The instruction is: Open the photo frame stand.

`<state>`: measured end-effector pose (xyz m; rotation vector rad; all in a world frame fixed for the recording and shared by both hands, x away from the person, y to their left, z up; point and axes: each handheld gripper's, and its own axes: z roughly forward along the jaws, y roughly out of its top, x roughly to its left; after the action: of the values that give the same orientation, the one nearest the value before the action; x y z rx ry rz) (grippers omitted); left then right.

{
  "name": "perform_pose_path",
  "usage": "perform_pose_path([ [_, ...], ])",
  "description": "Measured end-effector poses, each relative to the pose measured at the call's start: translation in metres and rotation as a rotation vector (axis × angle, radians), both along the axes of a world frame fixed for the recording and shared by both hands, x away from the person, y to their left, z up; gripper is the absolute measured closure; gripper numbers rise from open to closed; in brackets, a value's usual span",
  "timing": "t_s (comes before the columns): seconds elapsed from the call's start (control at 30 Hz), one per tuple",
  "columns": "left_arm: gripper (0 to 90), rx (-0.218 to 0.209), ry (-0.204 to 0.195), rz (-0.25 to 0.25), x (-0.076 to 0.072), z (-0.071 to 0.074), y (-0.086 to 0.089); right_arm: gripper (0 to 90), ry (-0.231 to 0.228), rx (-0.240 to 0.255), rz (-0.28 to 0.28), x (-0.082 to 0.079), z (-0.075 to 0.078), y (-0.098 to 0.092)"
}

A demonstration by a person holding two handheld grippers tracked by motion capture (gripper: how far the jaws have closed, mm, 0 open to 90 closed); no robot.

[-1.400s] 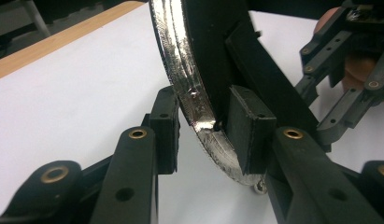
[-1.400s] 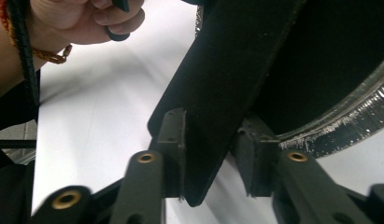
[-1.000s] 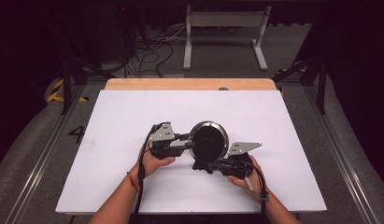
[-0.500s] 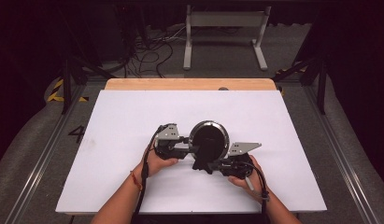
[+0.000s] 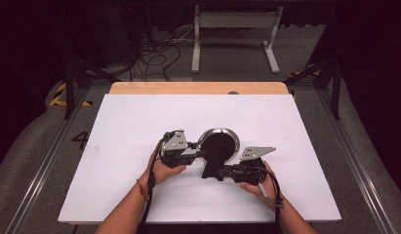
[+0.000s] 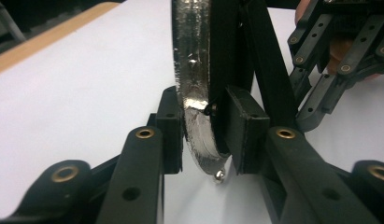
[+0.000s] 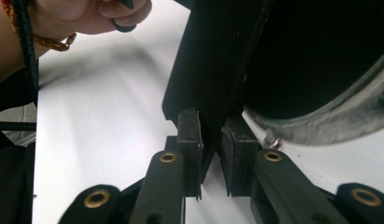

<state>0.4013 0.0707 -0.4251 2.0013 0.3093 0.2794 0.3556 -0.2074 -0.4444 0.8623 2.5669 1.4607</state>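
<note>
While the left tool [image 6: 199, 135] closes on its metal rim and the right tool [image 7: 210, 154] pinches its black stand, the round, silver-framed mirror [image 5: 218, 145] seems stiff, fragile.

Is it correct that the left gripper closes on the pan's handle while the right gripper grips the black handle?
Not quite. The left gripper has been closing on the pan at its metal rim, as the left gripper view shows. The right gripper does grip the black handle.

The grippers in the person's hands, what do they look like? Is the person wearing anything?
Both the left gripper and the right gripper are black, each topped by a grey three-cornered plate. Their jointed jaws carry brass-coloured rivets and flat black pads. A black cable trails from each. The forearms are bare of sleeves; the left wrist wears an orange beaded bracelet.
</note>
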Motion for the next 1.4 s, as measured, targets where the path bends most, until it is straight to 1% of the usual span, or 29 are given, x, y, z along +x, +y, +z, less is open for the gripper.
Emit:
perform_pose_path([
  [0.13,71.8,0.014,-0.033,0.021,-0.002,0.001,0.001,78.0,-0.006,-0.002,-0.014,0.0,0.002,-0.001],
  [0.23,73.2,0.025,-0.058,0.027,-0.003,0.003,0.002,77.3,-0.011,-0.005,-0.022,-0.001,0.003,0.0],
  [0.3,74.0,0.027,-0.065,0.037,-0.003,0.002,0.004,77.0,-0.011,-0.003,-0.028,-0.001,0.003,0.0],
  [0.47,74.2,0.01,-0.051,0.03,-0.001,-0.001,0.007,77.0,-0.013,0.0,-0.038,-0.002,0.004,0.0],
  [0.53,74.2,0.011,-0.06,0.027,-0.002,-0.001,0.008,77.3,-0.012,-0.004,-0.038,-0.002,0.004,0.001],
  [0.63,73.9,0.012,-0.053,0.024,-0.001,-0.003,0.01,77.6,-0.014,-0.008,-0.036,-0.003,0.004,0.002],
  [0.73,73.4,0.008,-0.045,0.03,0.0,-0.004,0.011,77.7,-0.017,-0.01,-0.035,-0.004,0.004,0.004],
  [0.8,71.7,0.007,-0.028,0.021,0.001,-0.006,0.011,78.3,-0.016,-0.013,-0.029,-0.005,0.004,0.005],
  [0.83,68.2,0.007,-0.028,0.021,0.001,-0.006,0.011,78.3,-0.016,-0.013,-0.029,-0.005,0.004,0.005],
  [0.87,67.3,0.012,-0.025,0.019,0.002,-0.007,0.01,79.1,-0.017,-0.02,-0.024,-0.005,0.003,0.007],
  [0.9,67.0,0.015,-0.018,0.004,0.001,-0.009,0.008,79.2,-0.018,-0.024,-0.025,-0.005,0.003,0.008],
  [1.0,64.6,0.027,-0.018,-0.003,0.001,-0.01,0.004,79.4,-0.015,-0.023,-0.025,-0.005,0.002,0.008],
  [1.03,62.9,0.035,-0.017,-0.006,0.001,-0.011,0.003,79.5,-0.017,-0.02,-0.027,-0.005,0.003,0.007],
  [1.07,62.6,0.057,-0.02,-0.007,0.0,-0.013,0.001,79.7,-0.017,-0.012,-0.027,-0.005,0.004,0.006],
  [1.17,64.4,0.067,-0.012,-0.014,0.001,-0.015,0.0,79.1,-0.018,-0.005,-0.032,-0.005,0.004,0.006],
  [1.23,66.6,0.086,-0.016,-0.015,0.001,-0.017,-0.002,77.3,-0.013,0.002,-0.031,-0.006,0.004,0.006],
  [1.27,69.8,0.094,-0.019,-0.017,0.0,-0.018,-0.003,76.8,-0.014,0.001,-0.033,-0.006,0.003,0.007],
  [1.3,70.8,0.107,-0.036,-0.009,-0.001,-0.017,-0.005,75.8,-0.015,0.004,-0.033,-0.007,0.002,0.008],
  [1.4,70.8,0.115,-0.044,-0.01,-0.002,-0.017,-0.005,75.8,0.0,0.015,-0.033,-0.006,0.0,0.009],
])
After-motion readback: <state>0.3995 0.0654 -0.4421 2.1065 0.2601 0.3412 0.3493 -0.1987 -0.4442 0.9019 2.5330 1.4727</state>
